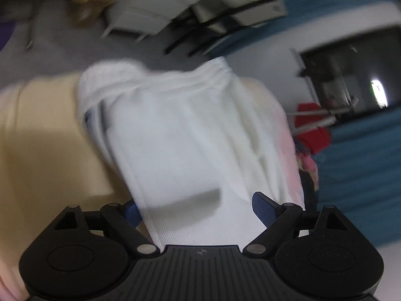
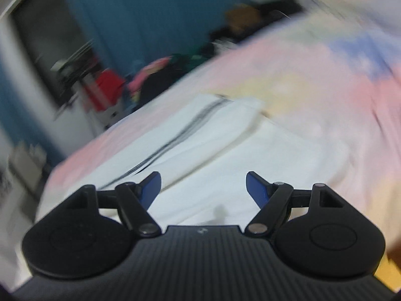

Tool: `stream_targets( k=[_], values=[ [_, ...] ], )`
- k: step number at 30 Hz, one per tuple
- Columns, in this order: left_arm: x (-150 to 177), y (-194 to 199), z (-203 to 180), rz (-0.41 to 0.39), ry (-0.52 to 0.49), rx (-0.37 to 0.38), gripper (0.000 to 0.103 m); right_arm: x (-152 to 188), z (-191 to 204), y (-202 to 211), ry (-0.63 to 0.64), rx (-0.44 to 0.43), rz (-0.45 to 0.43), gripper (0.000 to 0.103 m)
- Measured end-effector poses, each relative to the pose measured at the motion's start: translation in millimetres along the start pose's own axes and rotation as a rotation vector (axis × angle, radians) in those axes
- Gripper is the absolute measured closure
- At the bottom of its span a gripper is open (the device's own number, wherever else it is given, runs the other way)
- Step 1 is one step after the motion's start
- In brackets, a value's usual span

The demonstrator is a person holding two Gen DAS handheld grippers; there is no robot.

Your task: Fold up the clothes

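1. Left tool (image 1: 196, 207): matte black ribbed housing with a small emblem at its front edge, two round black discs beside it.
2. Right tool (image 2: 203, 190): same black build, silver pivot screws on the linkage arms, blue finger pads (image 2: 255, 188).

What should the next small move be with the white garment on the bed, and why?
Probably close the left gripper on the white ribbed garment: its jaws stand open with the cloth between them. The right gripper is open too, holding nothing, over the same cloth on the pastel bedsheet.
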State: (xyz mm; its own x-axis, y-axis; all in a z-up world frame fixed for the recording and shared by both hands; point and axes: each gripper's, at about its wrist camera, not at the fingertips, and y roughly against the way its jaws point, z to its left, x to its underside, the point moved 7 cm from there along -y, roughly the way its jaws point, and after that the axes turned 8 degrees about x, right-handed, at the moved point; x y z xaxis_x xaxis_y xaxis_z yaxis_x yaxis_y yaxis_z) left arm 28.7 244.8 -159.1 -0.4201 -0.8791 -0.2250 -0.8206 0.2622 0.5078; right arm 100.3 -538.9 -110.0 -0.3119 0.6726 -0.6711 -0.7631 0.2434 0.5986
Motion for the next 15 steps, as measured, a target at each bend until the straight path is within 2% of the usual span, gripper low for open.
stream_targets(
  k=[3,7,10,11,13,14,15],
  values=[
    [-1,-6,11,-0.027,0.029,-0.068,0.017,2,-46,-3,-0.191,0.062,0.03,0.025],
    [-12,-3,23,-0.091,0.03,-0.097,0.029,8,-90,-7,-0.369,0.164,0.039,0.025],
    [-25,1,24,-0.155,0.037,-0.098,0.038,15,-89,-24,-0.429,0.123,0.085,0.027],
    [-29,0,24,-0.172,0.043,-0.095,0.044,17,-87,-30,-0.428,0.128,0.103,0.033],
    [-32,2,26,-0.197,0.049,-0.094,0.055,20,-86,-45,-0.441,0.153,0.134,0.033],
    [-34,2,27,-0.204,0.047,-0.096,0.063,22,-88,-52,-0.455,0.172,0.147,0.037],
    [-36,2,28,-0.21,0.044,-0.098,0.067,23,-90,-60,-0.468,0.191,0.16,0.042]
  ],
)
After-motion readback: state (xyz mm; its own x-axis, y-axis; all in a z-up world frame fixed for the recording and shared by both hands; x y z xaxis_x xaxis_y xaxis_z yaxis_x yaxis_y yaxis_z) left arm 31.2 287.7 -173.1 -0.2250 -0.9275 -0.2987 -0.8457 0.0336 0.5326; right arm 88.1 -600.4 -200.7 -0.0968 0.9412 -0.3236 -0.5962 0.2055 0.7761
